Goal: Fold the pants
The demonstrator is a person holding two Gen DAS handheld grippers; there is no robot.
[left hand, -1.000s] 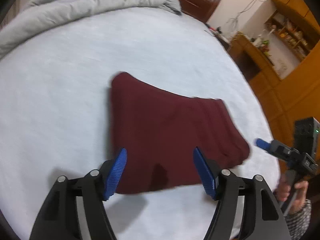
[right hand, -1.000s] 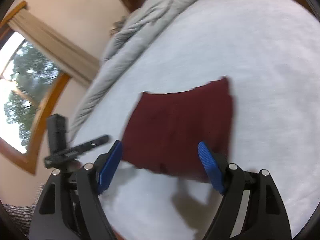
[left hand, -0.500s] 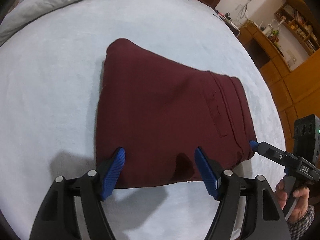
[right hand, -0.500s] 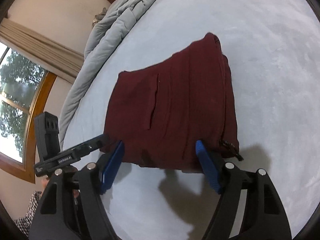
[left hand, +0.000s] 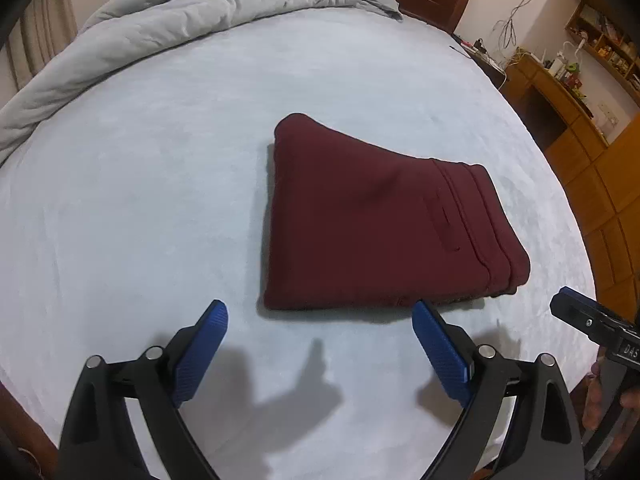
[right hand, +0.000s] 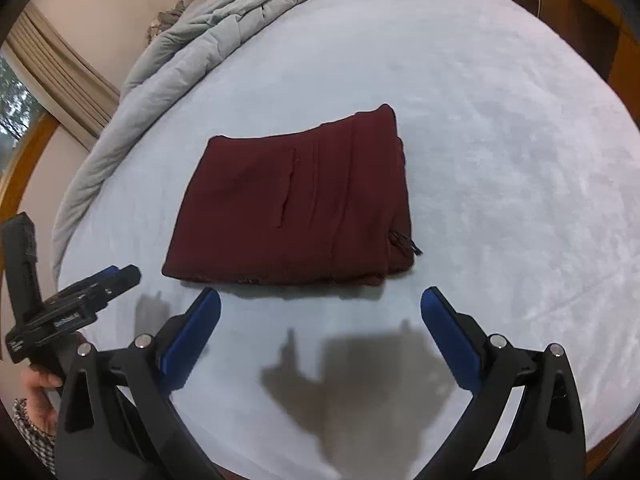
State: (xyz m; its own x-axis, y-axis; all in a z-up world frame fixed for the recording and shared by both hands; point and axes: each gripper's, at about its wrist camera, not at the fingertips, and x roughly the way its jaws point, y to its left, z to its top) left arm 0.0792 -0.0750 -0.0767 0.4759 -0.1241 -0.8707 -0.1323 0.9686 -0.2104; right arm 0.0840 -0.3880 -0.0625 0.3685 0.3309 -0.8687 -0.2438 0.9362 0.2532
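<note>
One "DAS" label (left hand: 629, 349), right gripper (left hand: 576, 312).

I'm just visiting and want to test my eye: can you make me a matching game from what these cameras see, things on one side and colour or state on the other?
Things:
1. pants
2. duvet
3. left gripper
4. sheet

Descriptions:
A. pale blue, spread flat
B. grey, bunched at the bed's far side
C. maroon, folded into a flat stack
D. open, holding nothing

Pairs: 1-C, 2-B, 3-D, 4-A
</note>
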